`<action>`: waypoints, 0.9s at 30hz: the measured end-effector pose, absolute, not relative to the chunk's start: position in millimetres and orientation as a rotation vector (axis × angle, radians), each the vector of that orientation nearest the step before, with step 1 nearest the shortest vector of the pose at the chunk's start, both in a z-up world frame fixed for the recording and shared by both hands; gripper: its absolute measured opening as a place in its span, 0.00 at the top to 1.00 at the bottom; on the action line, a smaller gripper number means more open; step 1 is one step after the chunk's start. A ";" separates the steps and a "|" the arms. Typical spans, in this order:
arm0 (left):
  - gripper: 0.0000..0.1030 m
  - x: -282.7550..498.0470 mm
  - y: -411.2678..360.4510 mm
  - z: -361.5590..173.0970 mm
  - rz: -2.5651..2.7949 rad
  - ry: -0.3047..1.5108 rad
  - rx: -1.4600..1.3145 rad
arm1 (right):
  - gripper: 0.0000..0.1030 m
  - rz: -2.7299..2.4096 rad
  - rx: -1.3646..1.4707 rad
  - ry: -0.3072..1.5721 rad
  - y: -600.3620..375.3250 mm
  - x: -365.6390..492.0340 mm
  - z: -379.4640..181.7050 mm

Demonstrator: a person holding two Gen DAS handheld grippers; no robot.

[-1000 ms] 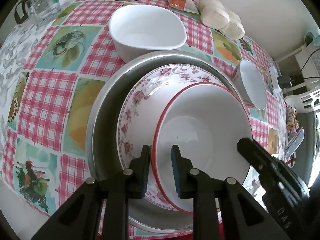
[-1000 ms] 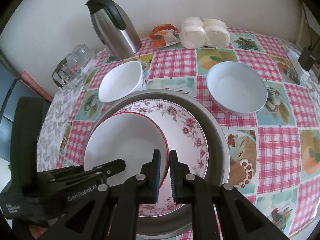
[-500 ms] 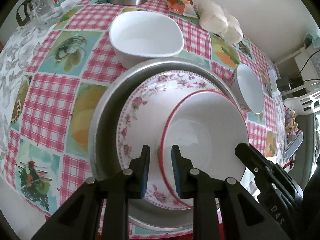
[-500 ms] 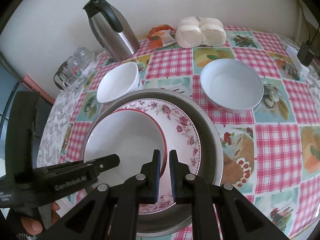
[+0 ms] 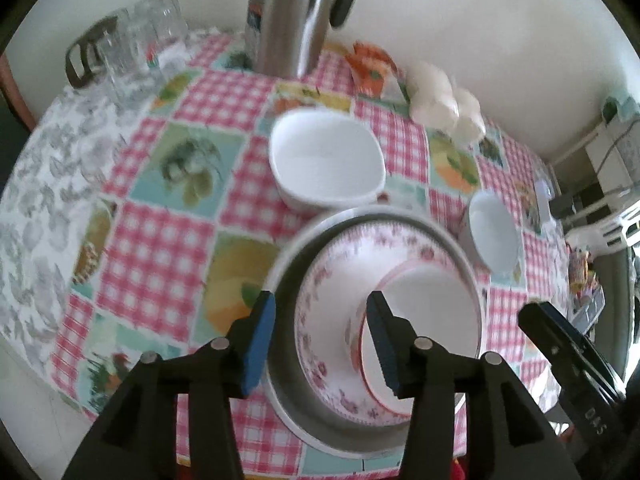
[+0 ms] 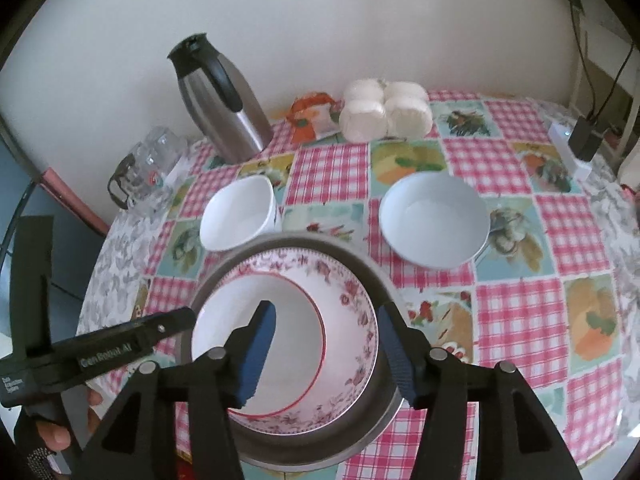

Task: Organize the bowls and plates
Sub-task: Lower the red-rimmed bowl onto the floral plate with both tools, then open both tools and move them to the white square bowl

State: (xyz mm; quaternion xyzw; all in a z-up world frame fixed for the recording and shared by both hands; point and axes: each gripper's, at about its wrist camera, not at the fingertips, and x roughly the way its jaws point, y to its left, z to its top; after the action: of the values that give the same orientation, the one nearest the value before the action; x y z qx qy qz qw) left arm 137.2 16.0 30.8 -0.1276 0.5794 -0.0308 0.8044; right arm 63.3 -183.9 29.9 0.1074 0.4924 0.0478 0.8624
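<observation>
A red-rimmed white bowl [image 6: 264, 332] [image 5: 424, 312] rests on a floral plate [image 6: 352, 308] [image 5: 332, 280], which lies in a round metal tray [image 6: 372, 272] [image 5: 288, 360] at the table's near edge. A squarish white bowl [image 5: 326, 164] [image 6: 238, 216] stands behind the tray on the left. A round white bowl [image 6: 434, 218] [image 5: 494, 236] stands behind it on the right. My left gripper [image 5: 320, 336] is open and empty above the stack's left side. My right gripper [image 6: 328, 344] is open and empty above the stack.
A steel thermos jug [image 6: 220, 96] [image 5: 292, 12], glass mugs [image 6: 148, 164] [image 5: 136, 44], an orange packet [image 6: 310, 116] and wrapped white rolls [image 6: 384, 114] line the far edge by the wall. A charger and power strip [image 6: 576, 148] sit at the right. The checked tablecloth [image 6: 516, 308] covers the table.
Both grippers have opened and let go of the red-rimmed bowl, which now rests on the floral plate. Both have pulled back and up from the stack.
</observation>
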 end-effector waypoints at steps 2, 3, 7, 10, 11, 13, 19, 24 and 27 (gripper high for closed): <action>0.46 144.9 24.6 43.3 -0.039 1.211 -0.285 | 0.44 0.102 0.200 1.019 -179.7 71.5 46.5; 0.45 147.8 27.6 47.4 -0.033 1.198 -0.297 | 0.44 0.099 0.184 1.004 -177.5 75.4 56.4; 0.33 162.1 37.5 65.4 0.010 1.150 -0.315 | 0.41 0.099 0.147 0.936 -169.7 90.0 92.6; 0.29 173.4 41.1 73.7 0.033 1.110 -0.310 | 0.39 0.096 0.121 0.895 -162.6 100.2 109.2; 0.28 176.3 41.2 73.6 0.039 1.106 -0.307 | 0.37 0.100 0.105 0.883 -159.0 104.5 111.5; 0.27 184.0 43.4 74.2 0.059 1.094 -0.297 | 0.35 0.101 0.093 0.880 -154.9 110.0 110.5; 0.14 204.5 51.0 73.5 0.118 1.023 -0.268 | 0.28 0.096 0.156 0.925 -159.6 135.1 85.4; 0.13 224.9 62.0 63.6 0.152 1.006 -0.309 | 0.23 0.050 0.179 0.948 -167.1 154.9 67.7; 0.13 236.1 69.1 61.5 0.173 0.995 -0.328 | 0.22 0.045 0.196 0.961 -167.5 173.2 60.6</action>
State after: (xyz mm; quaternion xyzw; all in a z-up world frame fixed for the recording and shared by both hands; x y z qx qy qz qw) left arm 236.1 69.1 61.5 -0.1564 0.4746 0.0825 0.8623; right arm 173.2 -167.5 60.6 0.0940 0.4614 0.0215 0.8820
